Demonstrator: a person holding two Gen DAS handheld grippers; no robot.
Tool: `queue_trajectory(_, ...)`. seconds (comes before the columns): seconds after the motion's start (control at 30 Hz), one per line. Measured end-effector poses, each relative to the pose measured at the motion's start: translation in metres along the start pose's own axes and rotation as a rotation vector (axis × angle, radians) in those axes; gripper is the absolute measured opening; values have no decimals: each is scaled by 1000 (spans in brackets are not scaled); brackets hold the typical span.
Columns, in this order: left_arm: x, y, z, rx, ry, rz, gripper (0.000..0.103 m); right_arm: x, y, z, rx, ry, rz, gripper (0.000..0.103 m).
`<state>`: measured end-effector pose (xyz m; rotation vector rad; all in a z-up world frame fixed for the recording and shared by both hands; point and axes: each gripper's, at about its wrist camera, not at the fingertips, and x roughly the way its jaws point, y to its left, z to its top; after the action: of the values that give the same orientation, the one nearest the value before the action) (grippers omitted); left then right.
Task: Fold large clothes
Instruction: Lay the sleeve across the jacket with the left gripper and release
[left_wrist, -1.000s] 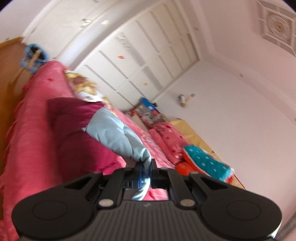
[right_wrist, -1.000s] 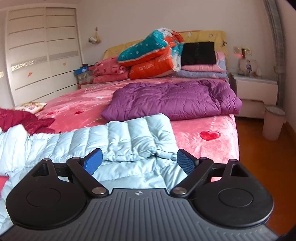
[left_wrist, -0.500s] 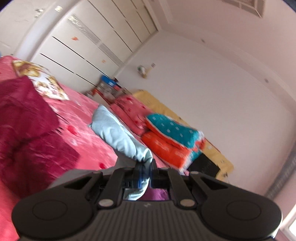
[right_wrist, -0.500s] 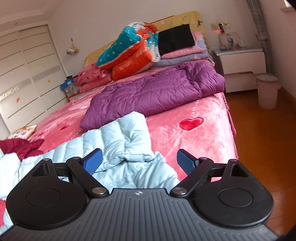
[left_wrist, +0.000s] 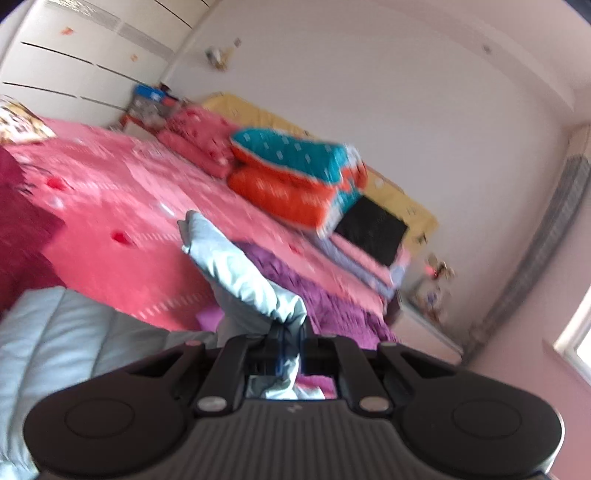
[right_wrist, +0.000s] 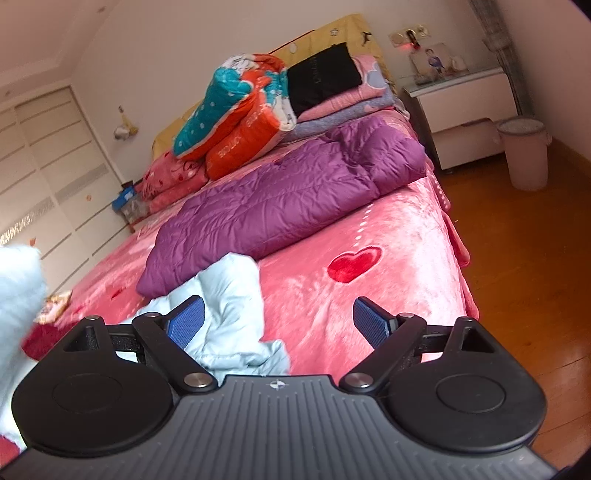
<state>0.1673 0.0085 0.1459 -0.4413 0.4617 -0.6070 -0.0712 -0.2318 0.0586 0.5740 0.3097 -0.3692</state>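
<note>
A pale blue quilted jacket (right_wrist: 229, 295) lies rumpled on the pink bed (right_wrist: 406, 266). My left gripper (left_wrist: 286, 343) is shut on a fold of that pale blue jacket (left_wrist: 236, 273), which rises from the jaws as a raised flap; more of it lies at lower left. My right gripper (right_wrist: 279, 321) is open above the bed's near part, the jacket's crumpled edge under its left finger (right_wrist: 186, 325) and nothing between the pads. A lifted piece of the jacket shows at the left edge of the right wrist view.
A purple quilted coat (right_wrist: 288, 203) lies across the bed behind the jacket. Folded bedding, teal and orange (right_wrist: 236, 114), is stacked at the headboard. A dark red garment (left_wrist: 22, 236) lies at the left. A nightstand (right_wrist: 465, 110), a pink bin (right_wrist: 524, 153) and wood floor are at the right.
My left gripper has swung across the bed with the jacket fold in it, its view turning from the wardrobe to the headboard. The right gripper rolled and drifted; the jacket under it bunched up.
</note>
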Motion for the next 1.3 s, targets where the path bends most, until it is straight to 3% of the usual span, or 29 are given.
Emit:
queue_trajectory(0.4,84,-29,-71,145,220,53,6,19,-24,9,114,-5,15,103)
queue_trajectory(0.47,85,-31,-76,158,247,52,16,23,-27,10,130,-1,21,103)
queue_trajectory(0.57,73,-36,-78,195,259,37,43,26,-29,12,147,4,30,103)
queue_trajectory(0.73,31,-33,-82,279,230,33,61,26,-26,14,161,-4,65,103)
queue_trajectory(0.87,1,-1,-83,328,211,142,61,27,-20,14,128,-11,76,103)
queue_trajectory(0.93,-4,23,-75,256,203,203,59,29,-17,14,120,-9,84,103)
queue_trajectory(1.03,-15,51,-58,147,146,224,59,30,-12,13,102,-3,92,103)
queue_trajectory(1.2,1,88,-49,81,162,261,59,37,-11,11,92,10,76,103)
queue_trajectory(1.3,15,106,-50,89,177,331,54,41,-11,10,102,22,74,103)
